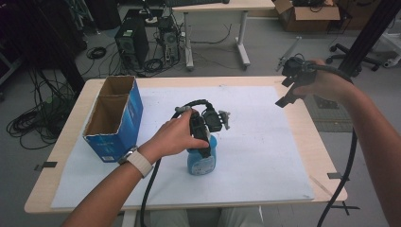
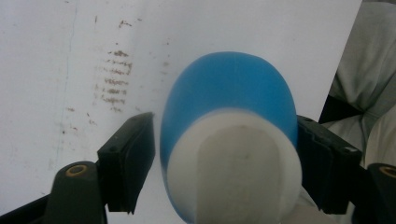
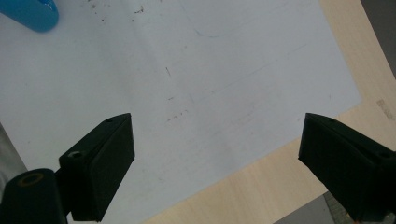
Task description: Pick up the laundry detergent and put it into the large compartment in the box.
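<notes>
A blue bottle with a white top stands upright on the white sheet near the table's front middle. My left gripper reaches down over it from above, a jaw on either side of its upper part. The right pad lies against the bottle. The left pad stands a thin sliver off it. My right gripper is held up in the air over the table's right side, open, with nothing between its jaws; below it lies the sheet and the table's wooden edge.
An open blue cardboard box stands at the left of the white sheet. The wooden table shows around the sheet. Behind it are a white desk, computer towers and cables on the floor. A corner of the blue bottle shows in the right gripper view.
</notes>
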The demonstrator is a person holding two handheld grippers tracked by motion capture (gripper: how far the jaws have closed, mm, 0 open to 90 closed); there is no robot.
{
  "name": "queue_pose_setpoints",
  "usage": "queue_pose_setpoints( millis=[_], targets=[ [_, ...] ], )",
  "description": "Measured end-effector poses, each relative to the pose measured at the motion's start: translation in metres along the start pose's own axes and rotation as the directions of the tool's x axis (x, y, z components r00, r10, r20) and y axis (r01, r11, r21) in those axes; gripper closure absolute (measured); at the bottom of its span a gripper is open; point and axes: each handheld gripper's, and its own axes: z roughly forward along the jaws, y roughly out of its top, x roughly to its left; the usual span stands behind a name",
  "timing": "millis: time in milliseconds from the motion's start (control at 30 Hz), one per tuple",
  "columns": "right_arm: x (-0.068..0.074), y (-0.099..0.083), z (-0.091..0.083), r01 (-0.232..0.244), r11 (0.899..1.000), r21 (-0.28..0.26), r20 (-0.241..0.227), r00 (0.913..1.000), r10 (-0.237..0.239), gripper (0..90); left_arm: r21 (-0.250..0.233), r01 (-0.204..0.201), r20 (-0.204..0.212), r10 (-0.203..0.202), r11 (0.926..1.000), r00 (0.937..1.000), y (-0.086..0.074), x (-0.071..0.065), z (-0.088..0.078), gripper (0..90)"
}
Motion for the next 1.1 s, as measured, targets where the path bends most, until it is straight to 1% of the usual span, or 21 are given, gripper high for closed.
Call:
queue_pose_setpoints(
  millis=[100, 167, 367, 700, 867, 1000, 1100],
  targets=[
    [0.000, 0.000, 0.000, 0.000, 1.000, -0.001, 0.001, 1.0000, 0.000, 10.5, 0.001, -0.001, -0.002, 0.001, 1.0000, 1.0000, 0.000, 0.000, 0.000, 29.1],
    [0.000, 0.000, 0.000, -0.001, 1.000, 0.000, 0.000, 1.0000, 0.001, 10.5, 0.002, 0.001, -0.005, -0.001, 1.0000, 1.0000, 0.000, 0.000, 0.000, 32.7],
    [0.000, -0.001, 0.000, 0.000, 1.000, -0.003, -0.001, 1.0000, 0.000, 10.6, -0.001, -0.001, 0.000, 0.001, 1.0000, 1.0000, 0.000, -0.001, 0.000, 36.8],
    [0.000, -0.001, 0.000, -0.002, 1.000, -0.004, -0.004, 1.0000, 0.002, 10.7, 0.000, -0.001, 0.009, 0.001, 1.0000, 1.0000, 0.000, 0.000, -0.001, 37.3],
    [0.000, -0.002, -0.001, -0.003, 1.000, -0.004, -0.004, 1.0000, 0.003, 10.9, 0.011, 0.004, 0.013, -0.004, 0.9999, 0.9999, -0.002, 0.002, -0.003, 37.5],
    [-0.001, -0.004, -0.002, -0.007, 1.000, -0.003, -0.003, 1.0000, 0.007, 10.9, 0.011, 0.009, 0.024, -0.009, 0.9999, 0.9997, -0.003, 0.003, -0.007, 37.6],
    [-0.001, -0.004, -0.002, -0.009, 1.000, -0.004, -0.003, 1.0000, 0.009, 10.9, 0.015, 0.012, 0.028, -0.012, 0.9998, 0.9995, -0.003, 0.002, -0.013, 37.6]
  ],
)
